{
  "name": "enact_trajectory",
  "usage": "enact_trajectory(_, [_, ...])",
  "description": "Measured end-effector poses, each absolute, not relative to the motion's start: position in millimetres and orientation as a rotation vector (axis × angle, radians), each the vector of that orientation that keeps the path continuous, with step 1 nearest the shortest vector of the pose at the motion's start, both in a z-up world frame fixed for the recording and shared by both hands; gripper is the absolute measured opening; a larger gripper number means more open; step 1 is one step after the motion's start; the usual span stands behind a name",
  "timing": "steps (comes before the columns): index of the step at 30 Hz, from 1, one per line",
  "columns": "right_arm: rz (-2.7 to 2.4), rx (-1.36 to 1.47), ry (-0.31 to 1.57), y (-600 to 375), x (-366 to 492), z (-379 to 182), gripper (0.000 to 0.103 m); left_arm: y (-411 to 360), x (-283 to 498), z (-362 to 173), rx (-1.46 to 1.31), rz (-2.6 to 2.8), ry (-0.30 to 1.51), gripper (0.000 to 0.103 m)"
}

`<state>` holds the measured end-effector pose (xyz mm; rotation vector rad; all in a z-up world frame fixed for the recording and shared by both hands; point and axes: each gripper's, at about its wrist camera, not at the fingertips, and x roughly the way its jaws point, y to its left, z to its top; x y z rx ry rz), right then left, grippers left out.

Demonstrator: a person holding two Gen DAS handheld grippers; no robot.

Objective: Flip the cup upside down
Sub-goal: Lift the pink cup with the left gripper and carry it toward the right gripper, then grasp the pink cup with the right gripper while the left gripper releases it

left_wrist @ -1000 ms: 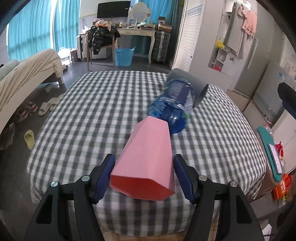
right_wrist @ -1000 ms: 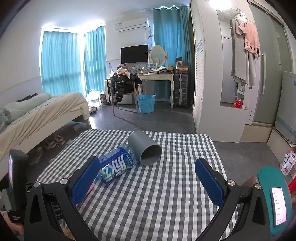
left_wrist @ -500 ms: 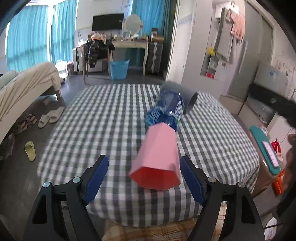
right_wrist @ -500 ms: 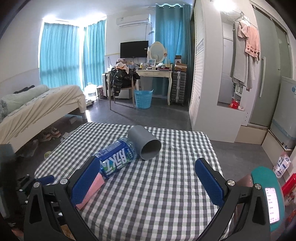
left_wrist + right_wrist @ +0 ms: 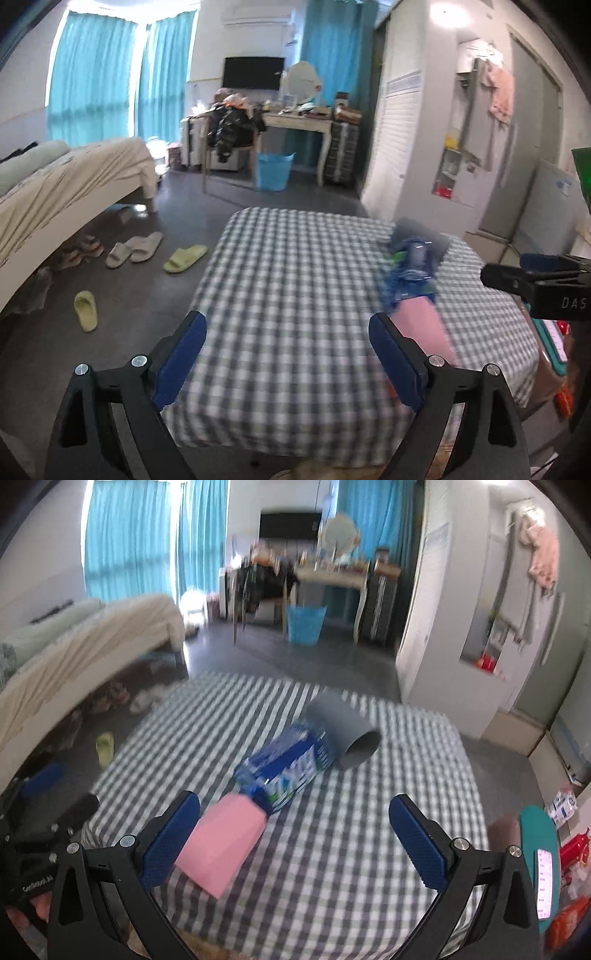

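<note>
A grey-and-white checked cloth is spread over the desk. The cup is plain pink, the bottle blue with a blue-and-white label, the tube grey. Blue pads are fitted on black tool arms.

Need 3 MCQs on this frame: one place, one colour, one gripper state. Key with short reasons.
1. Where is the pink cup?
A. on its side on the checked table
B. upright on the floor
C. inside the blue basket

2. What colour is the tube beyond the bottle?
A. yellow
B. grey
C. red

3. How is the right gripper?
A. shut on the cup
B. shut on the bottle
C. open, holding nothing

Key: 1 A, it lies tipped over on the cloth; 2 B, it is plain grey in both views; 3 C, its pads stand wide apart over bare cloth.
</note>
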<state>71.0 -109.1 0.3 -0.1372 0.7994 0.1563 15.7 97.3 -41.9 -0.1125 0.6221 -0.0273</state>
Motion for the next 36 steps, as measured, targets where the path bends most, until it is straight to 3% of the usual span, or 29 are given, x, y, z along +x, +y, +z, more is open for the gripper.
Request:
enact_trajectory(11, [0.15, -0.028, 1.138, -84, 132, -59, 0.103, 145, 50, -81, -0.166, 0.026, 0.712, 0.092])
enact_trajectory(14, [0.142, 0.032, 1.207, -88, 146, -73, 0.097, 151, 56, -89, -0.168, 0.033, 0.736, 0.092])
enact_trajectory(15, [0.139, 0.045, 1.225, -90, 150, -79, 0.091, 154, 58, -92, -0.17, 0.033, 0.743, 0.092])
enact_trajectory(18, [0.157, 0.1, 1.264, -95, 157, -94, 0.09, 155, 62, -95, -0.179, 0.039, 0.756, 0.092])
enact_trajectory(24, [0.185, 0.111, 1.294, -90, 162, -108, 0.087, 150, 60, -94, -0.176, 0.042, 0.757, 0.092])
enact_trajectory(27, [0.247, 0.149, 1.286, -92, 161, -111, 0.069, 145, 57, -90, -0.165, 0.044, 0.755, 0.092])
enact_trajectory(28, [0.247, 0.138, 1.279, -91, 159, -110, 0.069, 143, 56, -88, -0.16, 0.047, 0.752, 0.092])
enact_trajectory(36, [0.323, 0.054, 1.008, -98, 127, -67, 0.061, 123, 45, -76, -0.131, 0.041, 0.727, 0.092])
